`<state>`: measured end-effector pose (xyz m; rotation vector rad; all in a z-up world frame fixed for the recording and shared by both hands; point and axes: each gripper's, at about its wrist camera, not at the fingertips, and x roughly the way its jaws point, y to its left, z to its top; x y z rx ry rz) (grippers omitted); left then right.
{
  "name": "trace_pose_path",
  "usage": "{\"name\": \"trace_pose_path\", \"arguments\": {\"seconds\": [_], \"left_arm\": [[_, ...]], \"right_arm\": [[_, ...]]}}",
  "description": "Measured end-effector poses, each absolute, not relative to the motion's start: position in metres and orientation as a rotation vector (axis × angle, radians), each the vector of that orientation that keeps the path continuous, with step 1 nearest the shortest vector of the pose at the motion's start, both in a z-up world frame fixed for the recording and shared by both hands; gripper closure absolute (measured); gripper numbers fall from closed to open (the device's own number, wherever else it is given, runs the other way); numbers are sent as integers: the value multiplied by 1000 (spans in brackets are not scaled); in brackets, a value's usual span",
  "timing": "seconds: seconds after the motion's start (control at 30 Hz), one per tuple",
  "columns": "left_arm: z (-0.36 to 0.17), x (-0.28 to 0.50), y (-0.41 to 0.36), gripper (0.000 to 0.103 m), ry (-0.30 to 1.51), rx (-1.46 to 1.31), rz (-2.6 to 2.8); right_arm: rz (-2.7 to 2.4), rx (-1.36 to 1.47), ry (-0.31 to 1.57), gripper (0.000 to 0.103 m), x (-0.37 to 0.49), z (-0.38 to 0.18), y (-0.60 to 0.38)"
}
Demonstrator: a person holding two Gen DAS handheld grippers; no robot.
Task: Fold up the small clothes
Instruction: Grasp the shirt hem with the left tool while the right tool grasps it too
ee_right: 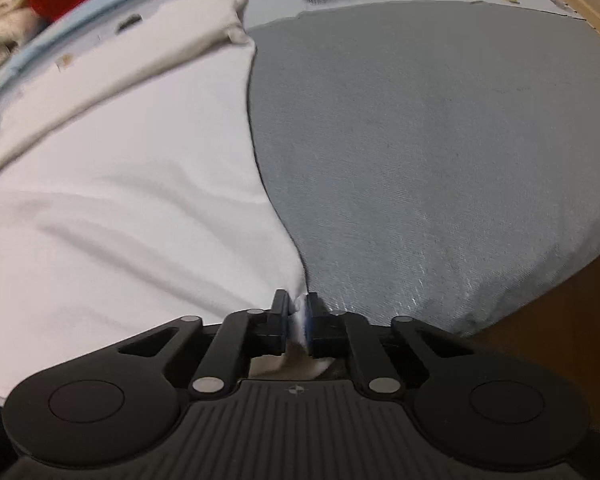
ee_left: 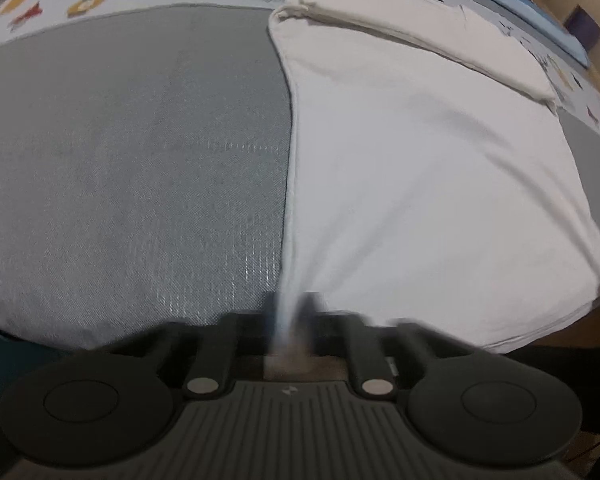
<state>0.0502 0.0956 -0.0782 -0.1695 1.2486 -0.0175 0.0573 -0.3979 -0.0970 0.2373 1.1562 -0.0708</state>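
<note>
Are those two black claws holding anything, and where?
Both pinch the white garment: the left gripper at its near left corner, the right gripper at its near right corner.

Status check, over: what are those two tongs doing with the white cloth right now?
Left tongs shut on white garment, near corner. Right tongs shut on its other near corner. Garment flat on grey mat. Nothing in the way.
</note>
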Motion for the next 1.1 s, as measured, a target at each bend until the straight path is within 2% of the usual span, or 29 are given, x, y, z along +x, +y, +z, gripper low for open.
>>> {"name": "trace_pose_path", "arguments": {"seconds": [0.1, 0.2, 0.3, 0.4, 0.5, 1.1], "left_arm": [[-61, 43, 97, 100, 1188, -175, -31], [-61, 40, 101, 99, 1197, -183, -15], [-69, 40, 101, 98, 1257, -194, -5], [-73, 42, 101, 89, 1268, -211, -11], [-75, 41, 102, 88, 1274, -217, -7], [-85, 47, 100, 88, 1276, -201, -1]], "right_arm": [[-73, 311, 1083, 97, 53, -82, -409], [-112, 316, 1109, 97, 52, -87, -414], [-144, 321, 1200, 91, 55, -103, -416], [-135, 290, 1204, 84, 55, -102, -411], [-124, 265, 1208, 81, 52, -103, -405], [-100, 250, 1212, 77, 54, -102, -403]]}}
